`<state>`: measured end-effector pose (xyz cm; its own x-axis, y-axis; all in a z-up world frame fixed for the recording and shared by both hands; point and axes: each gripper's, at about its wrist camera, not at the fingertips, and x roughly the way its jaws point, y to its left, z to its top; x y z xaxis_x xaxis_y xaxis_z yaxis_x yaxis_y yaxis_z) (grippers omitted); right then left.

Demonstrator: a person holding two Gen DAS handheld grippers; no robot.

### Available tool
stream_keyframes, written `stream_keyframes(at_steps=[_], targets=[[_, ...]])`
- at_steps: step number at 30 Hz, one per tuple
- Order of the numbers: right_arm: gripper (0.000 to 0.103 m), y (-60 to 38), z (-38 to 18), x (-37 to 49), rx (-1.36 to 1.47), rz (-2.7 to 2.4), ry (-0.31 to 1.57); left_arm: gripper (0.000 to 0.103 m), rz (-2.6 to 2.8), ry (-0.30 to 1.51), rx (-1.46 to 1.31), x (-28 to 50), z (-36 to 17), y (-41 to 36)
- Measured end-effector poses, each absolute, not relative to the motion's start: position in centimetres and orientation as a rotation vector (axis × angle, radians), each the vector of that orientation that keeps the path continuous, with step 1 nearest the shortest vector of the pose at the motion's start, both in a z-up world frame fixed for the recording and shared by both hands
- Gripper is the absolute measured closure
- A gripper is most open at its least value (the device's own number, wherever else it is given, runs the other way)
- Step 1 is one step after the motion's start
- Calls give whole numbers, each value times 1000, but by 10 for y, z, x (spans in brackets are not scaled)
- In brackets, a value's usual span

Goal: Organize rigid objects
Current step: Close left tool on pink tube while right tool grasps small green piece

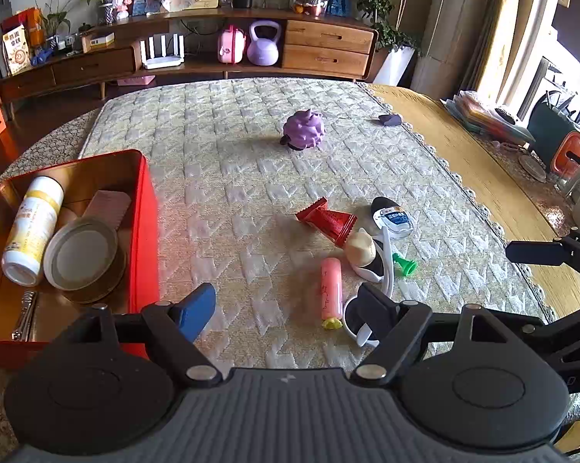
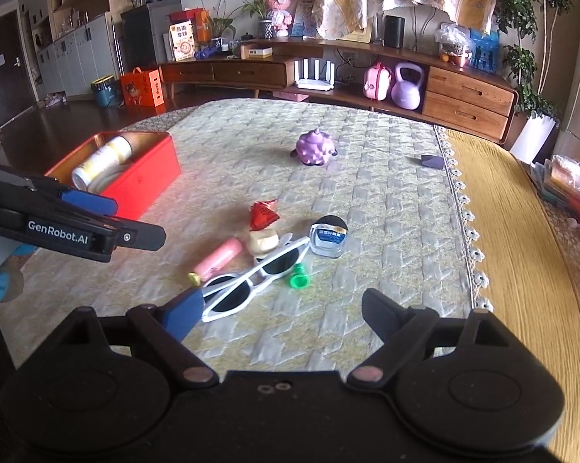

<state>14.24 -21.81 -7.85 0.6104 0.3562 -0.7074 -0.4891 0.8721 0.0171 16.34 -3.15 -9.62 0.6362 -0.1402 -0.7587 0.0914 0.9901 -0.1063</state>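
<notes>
White-framed sunglasses (image 2: 251, 281) flat on quilted desk cloth (image 2: 367, 193), just ahead of right claw (image 2: 282, 308), blue fingertip (image 2: 185, 312) beside one lens; claw spread wide, empty. Left claw (image 1: 286, 308) likewise spread, empty, pink tube (image 1: 331, 289) between tips. Red tin (image 1: 143, 208) at left, holding white can (image 1: 33, 227)

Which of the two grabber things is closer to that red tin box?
Left. The left gripper hangs right beside the red tin box, its blue finger next to the box's wall. The right gripper sits farther off, over the white sunglasses.
</notes>
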Motion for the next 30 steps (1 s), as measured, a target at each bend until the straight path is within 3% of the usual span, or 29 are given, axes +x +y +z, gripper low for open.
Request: stream_keyframes(at_steps=[19,30], targets=[[28,-201,-126,191,-270,497,821,22,-89,918,30,197,-143,-56],[50,-198,-131,196,-279,514,815,25,-93,910,50,201,-149,-60]])
